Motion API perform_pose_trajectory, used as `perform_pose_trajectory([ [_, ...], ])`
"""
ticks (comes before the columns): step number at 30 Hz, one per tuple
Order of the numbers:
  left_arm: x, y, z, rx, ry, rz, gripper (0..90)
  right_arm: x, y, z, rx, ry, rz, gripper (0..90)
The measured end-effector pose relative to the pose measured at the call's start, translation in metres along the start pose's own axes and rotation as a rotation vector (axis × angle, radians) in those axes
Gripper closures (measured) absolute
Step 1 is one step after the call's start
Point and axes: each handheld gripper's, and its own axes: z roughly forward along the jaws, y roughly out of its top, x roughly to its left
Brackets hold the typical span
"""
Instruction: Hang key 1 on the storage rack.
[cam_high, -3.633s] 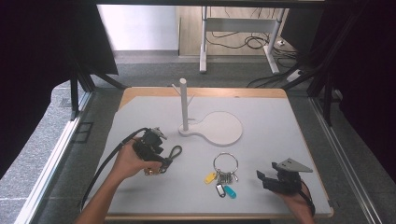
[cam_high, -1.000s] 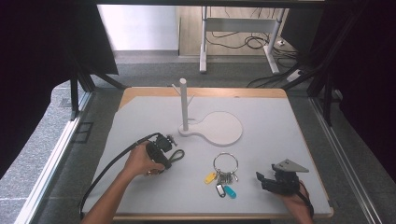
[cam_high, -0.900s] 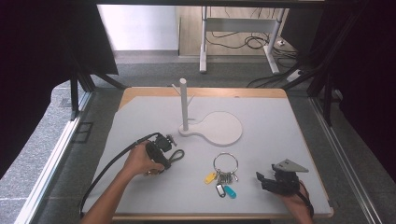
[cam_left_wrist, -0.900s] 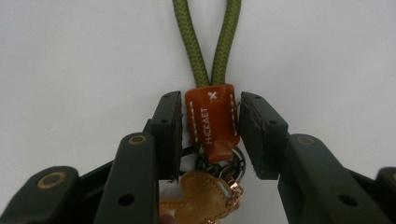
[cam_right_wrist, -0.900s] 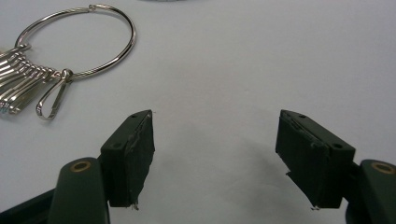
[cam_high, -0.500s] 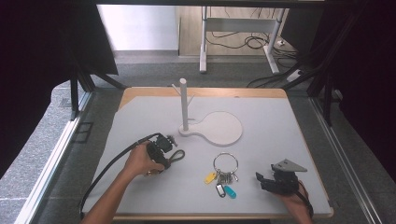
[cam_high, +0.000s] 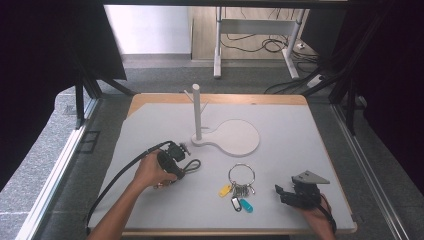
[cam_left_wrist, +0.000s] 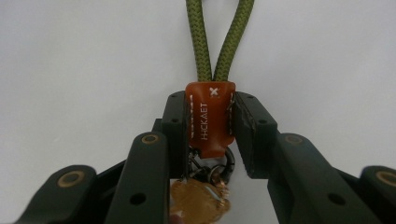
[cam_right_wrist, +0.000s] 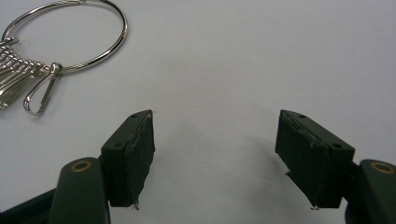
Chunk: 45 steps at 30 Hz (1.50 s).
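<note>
A keychain with an orange leather tag and a green cord loop lies on the white table top. My left gripper is shut on that tag; its jaws have just been closing and the pads press both sides of it. In the high view the left gripper sits left of centre, with the cord loop sticking out to its right. My right gripper stands open over bare table, and in the high view it rests at the front right.
A large key ring with several keys and yellow and blue tags lies between the grippers; its ring lies ahead of the right jaws, to their left. A white stand with an upright post and round base stands behind.
Since the earliest frame my left hand has shifted a little to the right, onto the cord keychain. The right gripper and the key ring have stayed put.
</note>
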Motion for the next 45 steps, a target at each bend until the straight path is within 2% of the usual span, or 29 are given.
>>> perform_pose_trajectory([
  [1,0.001,-0.001,-0.003,-0.010,-0.005,-0.005,67.6,-0.001,0.000,0.000,-0.002,-0.002,0.002,28.5],
  [2,0.003,-0.004,-0.012,-0.045,-0.019,-0.025,67.6,-0.002,0.000,-0.001,-0.002,-0.004,0.006,28.5],
  [3,0.003,-0.004,-0.012,-0.045,-0.019,-0.025,67.6,-0.002,0.000,-0.001,-0.002,-0.004,0.006,28.5],
  [5,0.007,-0.008,-0.026,-0.096,-0.034,-0.043,67.7,-0.003,0.000,-0.001,-0.005,-0.005,0.007,28.5],
  [7,0.008,-0.010,-0.029,-0.108,-0.038,-0.042,67.6,-0.003,0.001,-0.001,-0.005,-0.006,0.011,28.5],
  [8,0.010,-0.013,-0.037,-0.132,-0.045,-0.044,67.7,-0.003,0.001,-0.001,-0.005,-0.007,0.011,28.5],
  [13,0.013,-0.018,-0.051,-0.173,-0.055,-0.042,67.7,-0.004,0.000,-0.002,-0.004,-0.008,0.014,28.6],
  [15,0.016,-0.022,-0.063,-0.207,-0.076,-0.039,67.7,-0.005,0.000,-0.002,-0.005,-0.010,0.021,28.5],
  [18,0.019,-0.025,-0.072,-0.233,-0.078,-0.047,67.7,-0.007,-0.001,-0.002,-0.004,-0.011,0.024,28.6],
  [26,0.027,-0.026,-0.085,-0.255,-0.068,-0.045,67.7,-0.007,-0.001,-0.002,-0.004,-0.010,0.024,28.5],
  [30,0.031,-0.025,-0.090,-0.275,-0.093,-0.045,67.7,-0.007,-0.001,-0.002,-0.004,-0.011,0.029,28.6],
  [37,0.039,-0.026,-0.096,-0.301,-0.108,-0.051,67.7,-0.008,-0.001,-0.002,-0.003,-0.010,0.030,28.6],
  [41,0.042,-0.027,-0.100,-0.330,-0.134,-0.057,67.7,-0.009,-0.001,-0.002,-0.002,-0.011,0.031,28.6],
  [42,0.045,-0.027,-0.103,-0.349,-0.163,-0.051,67.7,-0.008,-0.001,-0.002,-0.001,-0.011,0.030,28.6],
  [45,0.050,-0.027,-0.107,-0.367,-0.174,-0.054,67.7,-0.008,-0.001,-0.001,0.006,-0.012,0.025,29.5],
])
